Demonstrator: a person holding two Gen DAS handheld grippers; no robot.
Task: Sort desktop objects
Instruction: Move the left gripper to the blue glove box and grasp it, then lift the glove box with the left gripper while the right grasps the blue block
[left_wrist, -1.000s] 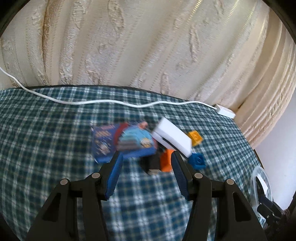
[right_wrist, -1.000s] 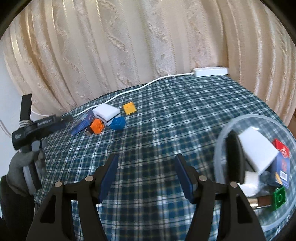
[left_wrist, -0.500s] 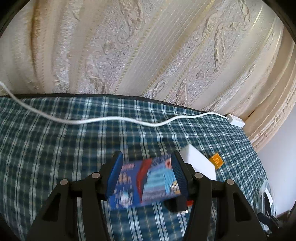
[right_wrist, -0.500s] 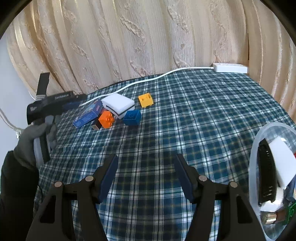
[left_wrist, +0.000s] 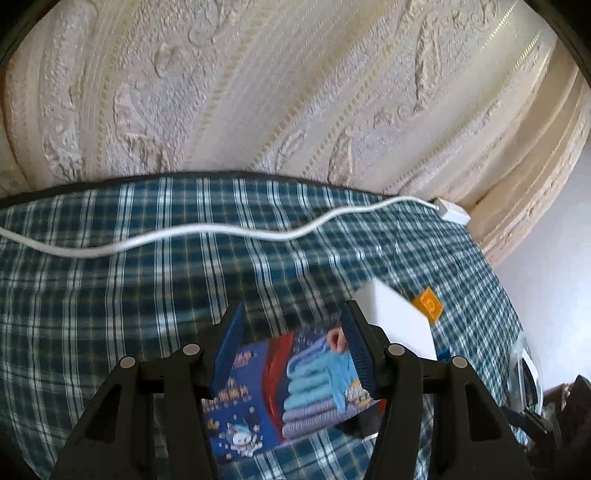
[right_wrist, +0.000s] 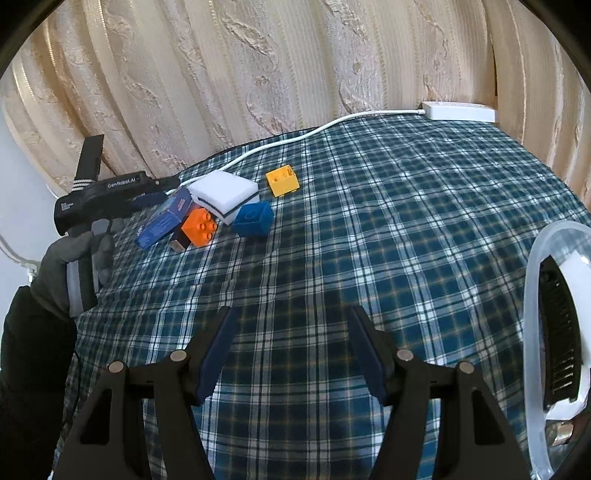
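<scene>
A blue picture box (left_wrist: 288, 391) lies on the checked cloth between the fingers of my left gripper (left_wrist: 291, 328), which is open around it. It also shows in the right wrist view (right_wrist: 164, 223), with my left gripper (right_wrist: 149, 197) at it. Beside it lie a white sponge (right_wrist: 223, 194), an orange brick (right_wrist: 199, 227), a blue brick (right_wrist: 254, 218) and a yellow brick (right_wrist: 282, 181). My right gripper (right_wrist: 290, 347) is open and empty over bare cloth. A clear bowl (right_wrist: 532, 280) at the right holds sorted items.
A white cable (right_wrist: 295, 138) runs along the table's back edge to a white power strip (right_wrist: 458, 110). A cream curtain (right_wrist: 258, 66) hangs behind the table. The person's gloved left hand (right_wrist: 74, 258) is at the left.
My left gripper has moved forward and down so its fingers now straddle the blue box. My right gripper has drawn left, leaving the bowl at the frame's right edge.
</scene>
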